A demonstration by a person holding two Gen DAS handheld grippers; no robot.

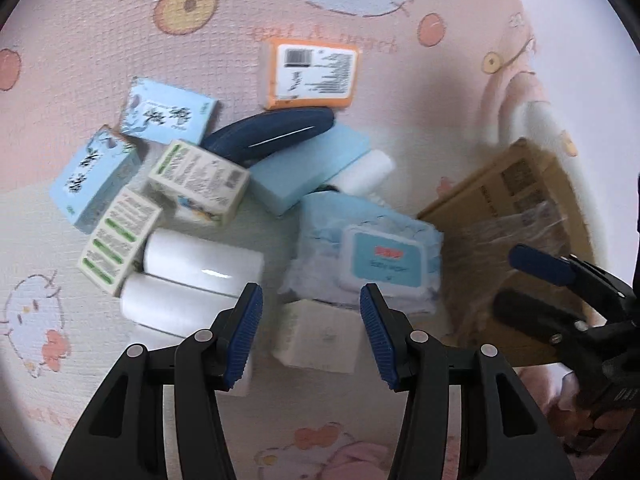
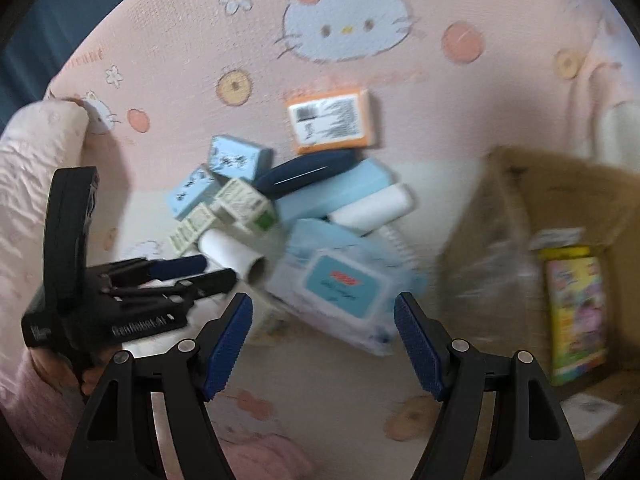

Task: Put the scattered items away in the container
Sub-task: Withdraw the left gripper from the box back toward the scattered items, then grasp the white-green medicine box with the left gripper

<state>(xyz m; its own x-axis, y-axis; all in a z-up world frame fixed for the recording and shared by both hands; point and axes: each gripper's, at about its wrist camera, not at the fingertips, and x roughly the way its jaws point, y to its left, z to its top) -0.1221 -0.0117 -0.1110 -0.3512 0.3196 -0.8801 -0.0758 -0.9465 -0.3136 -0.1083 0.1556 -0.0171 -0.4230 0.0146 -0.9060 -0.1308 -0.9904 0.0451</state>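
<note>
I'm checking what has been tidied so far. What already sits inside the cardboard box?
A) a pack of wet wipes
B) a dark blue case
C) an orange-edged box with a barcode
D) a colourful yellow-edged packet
D: the right wrist view shows the colourful yellow-edged packet standing inside the cardboard box; the wipes, orange box and blue case lie outside on the mat.

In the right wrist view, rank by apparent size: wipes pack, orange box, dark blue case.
1. Wipes pack, clearly largest, though nearest the camera.
2. Orange box and dark blue case look similar; the case is partly covered, so unranked.
</note>
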